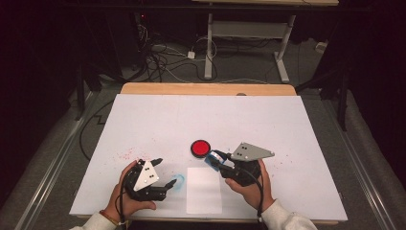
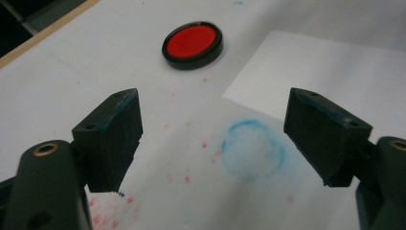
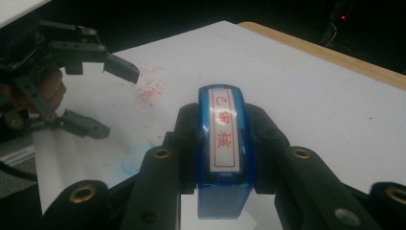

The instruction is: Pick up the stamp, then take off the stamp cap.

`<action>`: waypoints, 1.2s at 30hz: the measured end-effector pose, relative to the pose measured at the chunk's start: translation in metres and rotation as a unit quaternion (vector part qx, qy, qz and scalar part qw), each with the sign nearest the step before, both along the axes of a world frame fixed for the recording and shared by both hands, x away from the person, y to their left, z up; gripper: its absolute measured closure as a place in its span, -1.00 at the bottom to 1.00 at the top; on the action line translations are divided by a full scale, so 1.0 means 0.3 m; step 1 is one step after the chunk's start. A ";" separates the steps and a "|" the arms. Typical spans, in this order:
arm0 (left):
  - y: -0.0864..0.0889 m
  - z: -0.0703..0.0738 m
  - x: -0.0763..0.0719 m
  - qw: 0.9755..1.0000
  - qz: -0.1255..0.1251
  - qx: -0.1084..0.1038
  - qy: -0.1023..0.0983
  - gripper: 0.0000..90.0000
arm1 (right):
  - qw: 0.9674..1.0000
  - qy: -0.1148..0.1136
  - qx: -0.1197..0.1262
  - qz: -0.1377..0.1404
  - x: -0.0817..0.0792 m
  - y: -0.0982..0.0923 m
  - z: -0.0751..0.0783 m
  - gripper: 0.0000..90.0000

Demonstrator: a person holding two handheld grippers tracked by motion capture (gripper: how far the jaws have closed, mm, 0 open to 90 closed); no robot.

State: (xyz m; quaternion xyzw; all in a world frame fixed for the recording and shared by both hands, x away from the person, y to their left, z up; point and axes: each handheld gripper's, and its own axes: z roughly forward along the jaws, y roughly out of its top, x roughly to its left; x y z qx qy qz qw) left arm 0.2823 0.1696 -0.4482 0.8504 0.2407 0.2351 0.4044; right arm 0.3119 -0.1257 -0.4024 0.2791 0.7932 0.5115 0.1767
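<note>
A blue stamp (image 3: 221, 143) with a white label of red characters is clamped between the jaws of my right gripper (image 3: 222, 120), label side facing the camera. From above, the right gripper (image 1: 215, 160) holds the stamp (image 1: 210, 157) just right of a round red ink pad (image 1: 200, 148) in a black case. My left gripper (image 1: 164, 172) stands open and empty near the front left, over a faint blue ring mark (image 2: 253, 149) on the white sheet. The ink pad (image 2: 192, 43) lies beyond its jaws.
A small white sheet of paper (image 1: 204, 189) lies near the front edge between the two hands. Red ink specks (image 1: 127, 154) dot the white table cover (image 1: 201, 115). Its wooden back edge (image 1: 206, 88) borders a dark floor with cables.
</note>
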 end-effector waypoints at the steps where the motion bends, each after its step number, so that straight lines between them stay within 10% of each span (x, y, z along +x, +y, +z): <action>1: -0.015 0.003 0.001 1.000 -0.002 -0.004 -0.001 -0.55 | 1.000 -0.001 0.003 -0.009 -0.003 0.007 -0.002 0.56; 14: -0.217 -0.003 0.087 1.000 -0.018 -0.021 0.002 -0.54 | 0.997 0.009 0.037 -0.072 0.005 0.071 -0.023 0.56; 23: -0.275 0.003 0.121 0.999 -0.016 -0.039 0.008 -0.48 | 0.996 0.007 0.044 -0.076 -0.004 0.089 -0.024 0.56; 36: -0.299 0.008 0.100 0.999 -0.023 -0.035 -0.033 -0.16 | 0.993 0.023 0.068 -0.093 -0.009 0.071 -0.015 0.56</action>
